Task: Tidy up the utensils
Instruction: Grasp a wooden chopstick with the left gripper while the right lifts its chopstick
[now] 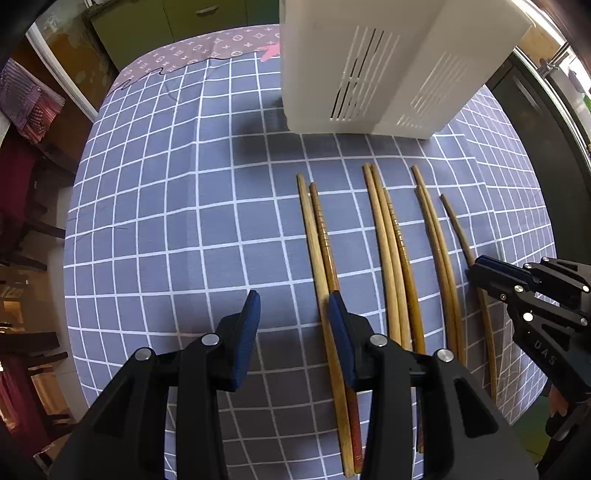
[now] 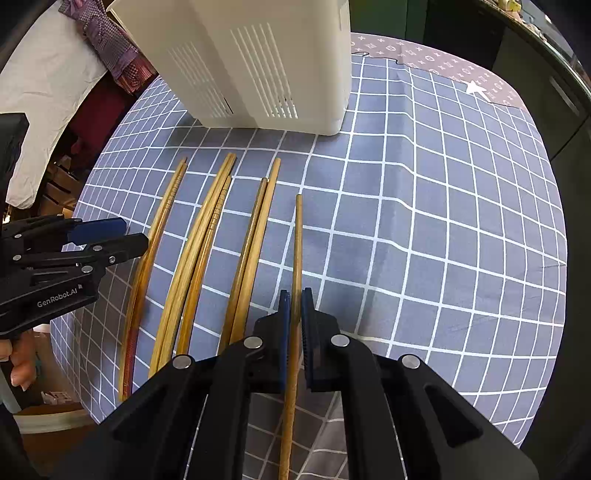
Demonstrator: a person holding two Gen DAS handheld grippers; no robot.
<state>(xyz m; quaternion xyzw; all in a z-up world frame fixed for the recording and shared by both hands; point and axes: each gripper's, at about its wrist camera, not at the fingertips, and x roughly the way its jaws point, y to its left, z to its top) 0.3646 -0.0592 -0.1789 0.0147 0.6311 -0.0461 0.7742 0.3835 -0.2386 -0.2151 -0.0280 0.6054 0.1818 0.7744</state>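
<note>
Left wrist view — checked tablecloth [image 1: 166,221]; green cabinets [image 1: 155,26], perhaps, behind.

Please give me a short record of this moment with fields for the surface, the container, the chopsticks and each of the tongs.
surface: checked blue tablecloth
container: white slotted holder, standing at the far end of the chopsticks
chopsticks: eight, lying on the cloth in groups of two, three, two and one
right tongs: shut on the lone chopstick
left tongs: partly open over the cloth beside the leftmost pair, nothing between the pads
</note>
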